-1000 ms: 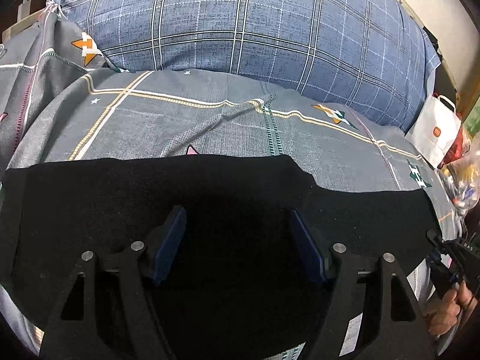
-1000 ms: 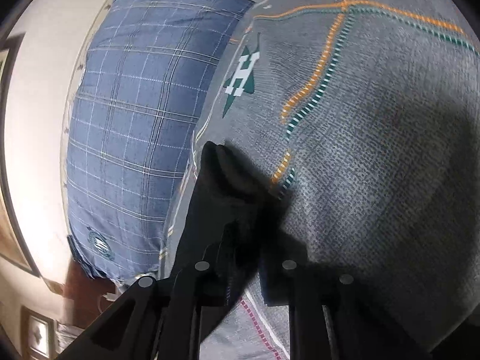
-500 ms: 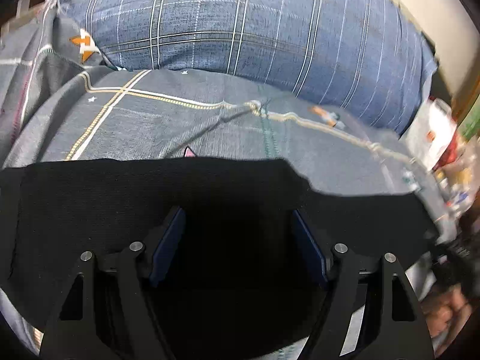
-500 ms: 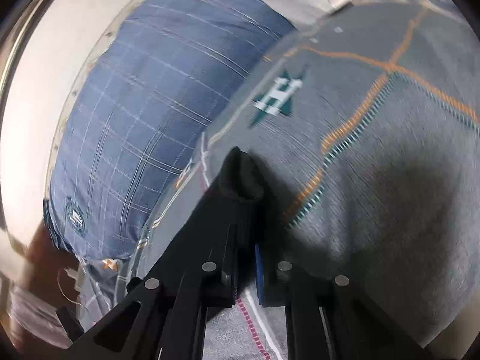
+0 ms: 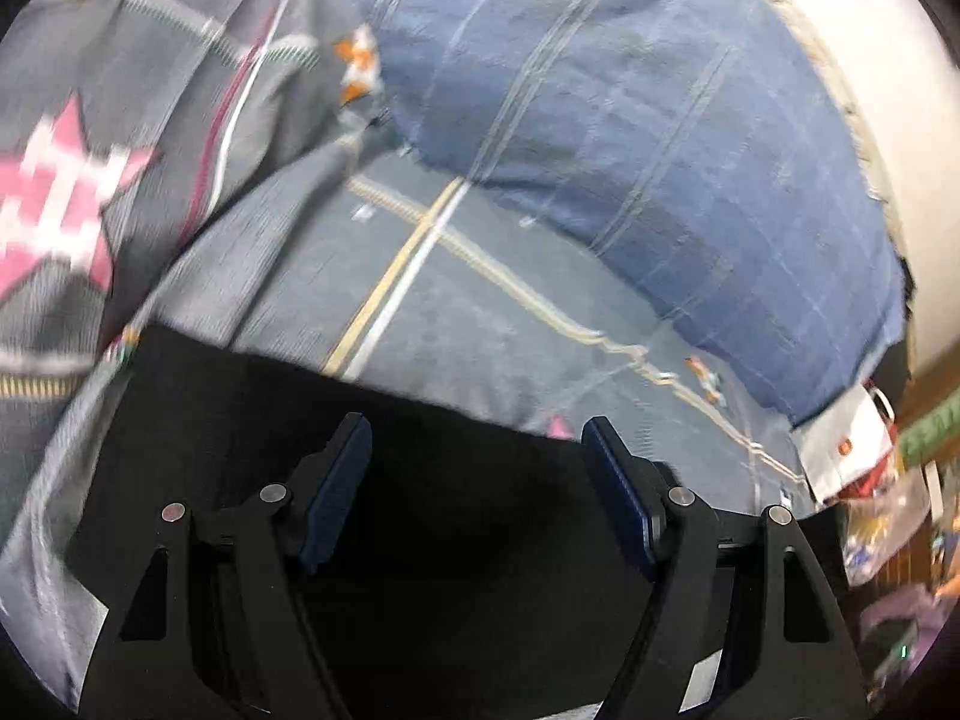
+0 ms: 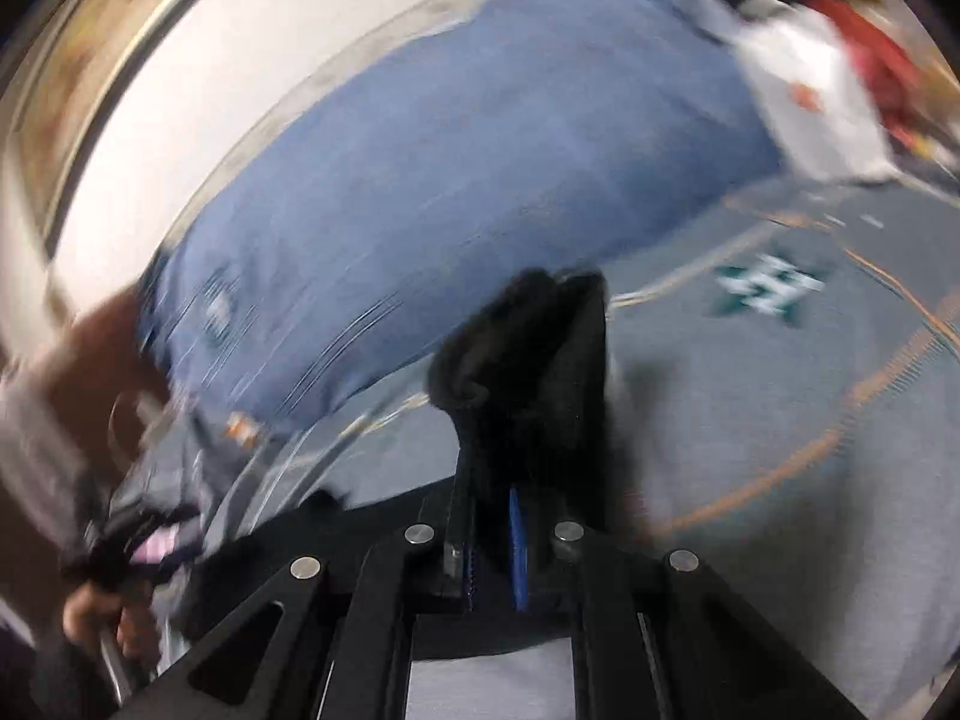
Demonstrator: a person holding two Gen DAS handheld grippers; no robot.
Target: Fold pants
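Black pants [image 5: 228, 420] lie spread on a grey patterned duvet [image 5: 456, 312]. My left gripper [image 5: 474, 438] hovers over their far edge, blue pads wide apart and open, with nothing pinched between them. In the right wrist view a bunched corner of the pants [image 6: 528, 348] sticks up past the fingers of my right gripper [image 6: 498, 480]. That gripper is shut on the fabric and holds it above the duvet [image 6: 750, 450]. The cloth hides its fingertips. Both views are blurred.
A large blue plaid pillow [image 5: 630, 150] lies across the head of the bed against a pale wall [image 6: 270, 60]. A white paper bag [image 5: 846, 444] and clutter sit past the bed's right side. A person's hand [image 6: 102, 612] shows at lower left of the right wrist view.
Both views have rolled and shifted. The right gripper has risen with the pants corner still pinched. The left gripper has slid left along the pants' edge, which now runs slanted.
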